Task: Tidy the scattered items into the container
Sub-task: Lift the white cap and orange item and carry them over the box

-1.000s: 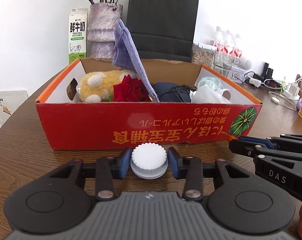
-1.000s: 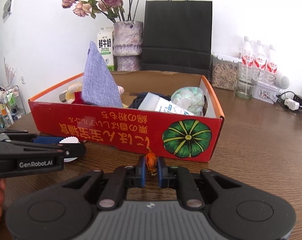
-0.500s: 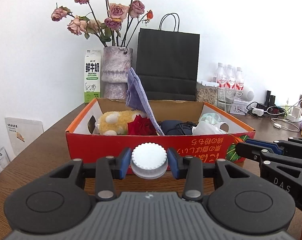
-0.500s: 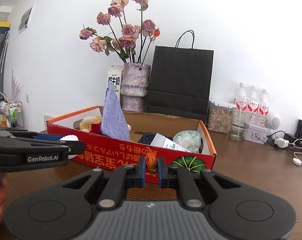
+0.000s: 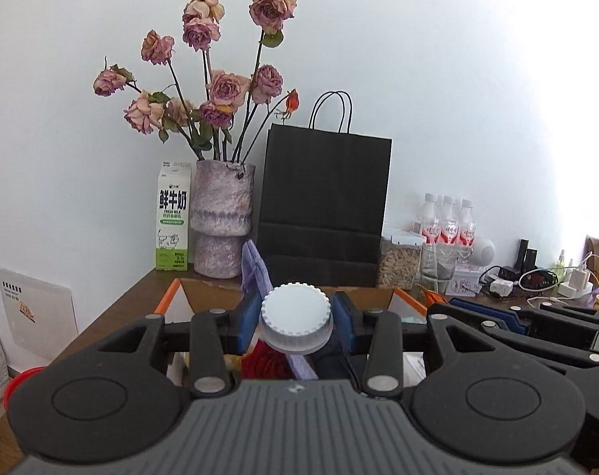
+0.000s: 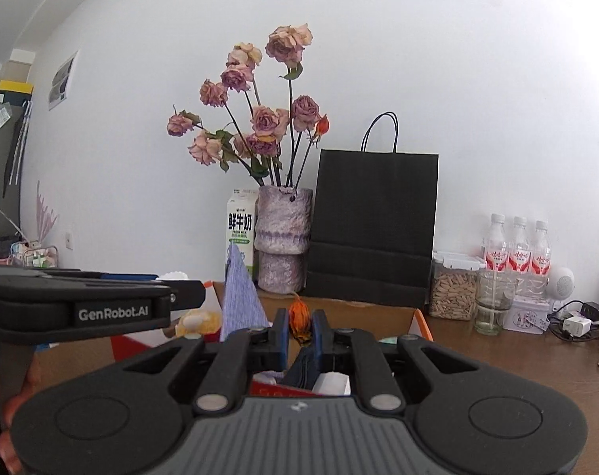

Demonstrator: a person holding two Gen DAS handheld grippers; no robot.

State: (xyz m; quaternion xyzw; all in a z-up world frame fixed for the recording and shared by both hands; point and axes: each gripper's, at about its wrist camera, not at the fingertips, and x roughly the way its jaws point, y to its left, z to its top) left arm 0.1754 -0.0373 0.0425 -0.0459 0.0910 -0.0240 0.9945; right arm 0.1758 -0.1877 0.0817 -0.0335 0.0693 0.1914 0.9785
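Box (image 5: 408, 297) of cardboard sits on the table (image 6: 517, 360) below both our grippers, already holding a blue cloth (image 6: 240, 301) and a plush toy (image 6: 198, 321). We pinch a white bottle cap (image 5: 296, 322) in our left gripper (image 5: 296, 324) and a small orange object (image 6: 299, 318) in our right gripper (image 6: 300, 326), both held above the box.

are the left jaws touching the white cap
Touching. In the left wrist view, the left gripper has both blue pads pressed against the sides of the white cap, with no gap on either side.
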